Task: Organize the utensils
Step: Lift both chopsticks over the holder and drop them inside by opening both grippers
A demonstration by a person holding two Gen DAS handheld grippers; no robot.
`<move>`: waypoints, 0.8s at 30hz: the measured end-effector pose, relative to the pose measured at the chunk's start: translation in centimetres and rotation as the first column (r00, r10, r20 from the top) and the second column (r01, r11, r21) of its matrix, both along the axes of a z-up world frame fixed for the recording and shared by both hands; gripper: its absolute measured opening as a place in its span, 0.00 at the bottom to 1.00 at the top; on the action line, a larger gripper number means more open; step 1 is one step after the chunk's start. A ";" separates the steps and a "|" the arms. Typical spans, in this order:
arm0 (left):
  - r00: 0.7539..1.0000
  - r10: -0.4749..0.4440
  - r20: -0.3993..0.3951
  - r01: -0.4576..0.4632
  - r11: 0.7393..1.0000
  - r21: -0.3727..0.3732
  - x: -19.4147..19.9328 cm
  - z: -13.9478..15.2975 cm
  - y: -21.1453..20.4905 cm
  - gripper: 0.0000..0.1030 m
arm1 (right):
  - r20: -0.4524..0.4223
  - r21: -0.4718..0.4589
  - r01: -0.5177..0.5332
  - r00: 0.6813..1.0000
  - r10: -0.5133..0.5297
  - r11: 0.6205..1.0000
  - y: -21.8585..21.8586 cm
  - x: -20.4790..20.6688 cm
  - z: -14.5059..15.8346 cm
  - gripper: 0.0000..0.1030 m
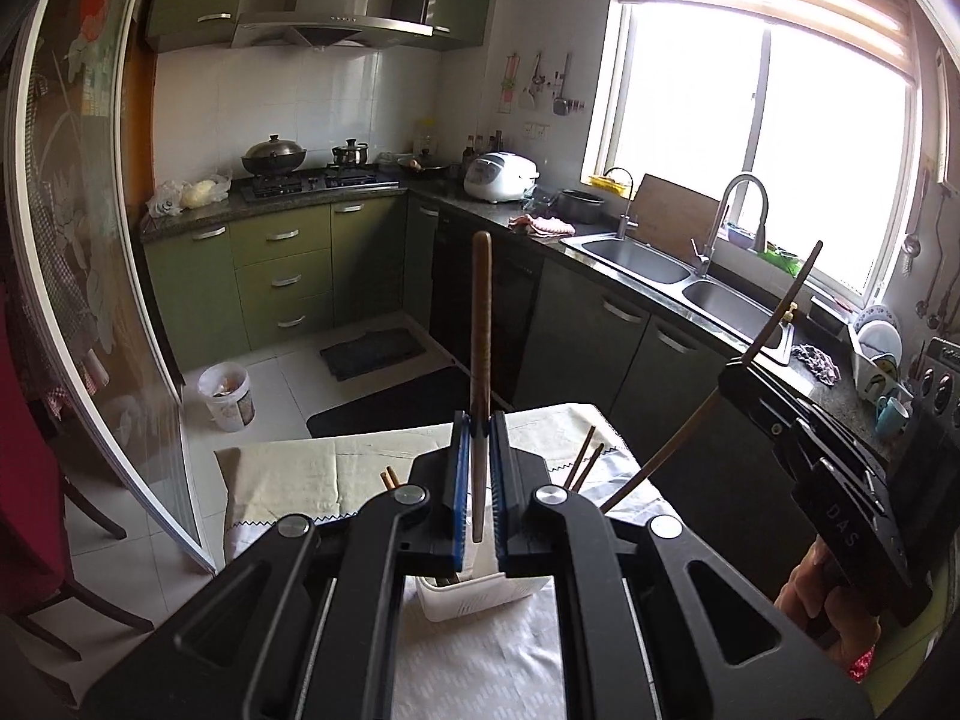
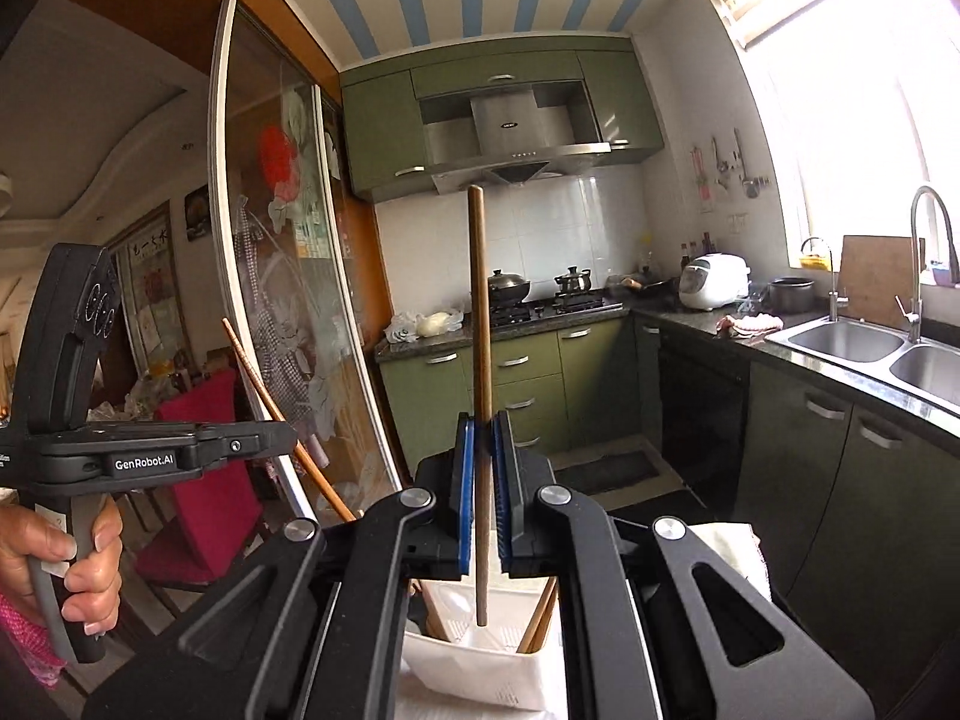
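Left gripper (image 1: 479, 480): jaws clamped on slim brown wooden chopstick (image 1: 480, 324) | right gripper (image 2: 483, 480): clamped on its twin (image 2: 478, 324) | both above white slotted plastic holder (image 2: 480, 669) on table | handling: light, stiff, smooth; grip mid-shaft.

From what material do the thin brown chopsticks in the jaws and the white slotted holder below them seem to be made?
The thin brown chopsticks look like wood or bamboo: matte brown, with a faint grain and no shine. The white slotted holder looks like moulded plastic: smooth, uniformly white, with neat rows of drain slots. The pictures cannot confirm either.
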State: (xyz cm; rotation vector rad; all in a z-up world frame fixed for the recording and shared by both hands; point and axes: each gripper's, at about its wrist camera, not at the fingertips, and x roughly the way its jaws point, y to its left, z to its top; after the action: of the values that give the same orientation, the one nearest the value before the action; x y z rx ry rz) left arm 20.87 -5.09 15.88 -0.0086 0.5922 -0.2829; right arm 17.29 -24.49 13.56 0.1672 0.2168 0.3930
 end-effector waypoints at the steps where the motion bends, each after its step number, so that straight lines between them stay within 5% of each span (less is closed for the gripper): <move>1: 1.000 0.003 -0.010 -0.003 1.000 0.004 0.6 -0.7 -0.2 0.06 | 0.000 -0.007 0.004 1.000 -0.004 1.000 0.3 0.5 -0.4 0.07; 12: 0.990 0.023 -0.136 -0.018 0.999 0.034 4.1 -7.9 -0.9 0.06 | -0.150 -0.097 -0.023 0.989 0.008 0.995 3.5 6.4 -6.9 0.07; 24: 0.972 0.065 -0.227 -0.049 0.996 0.074 5.6 -14.2 -1.7 0.06 | -0.187 -0.116 -0.029 0.982 0.007 0.993 4.1 6.9 -9.2 0.07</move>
State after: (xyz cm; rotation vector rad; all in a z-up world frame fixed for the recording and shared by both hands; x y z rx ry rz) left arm 26.48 -6.76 1.69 0.0077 0.8298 -0.2068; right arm 24.23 -20.40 4.37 0.0849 0.4255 0.3818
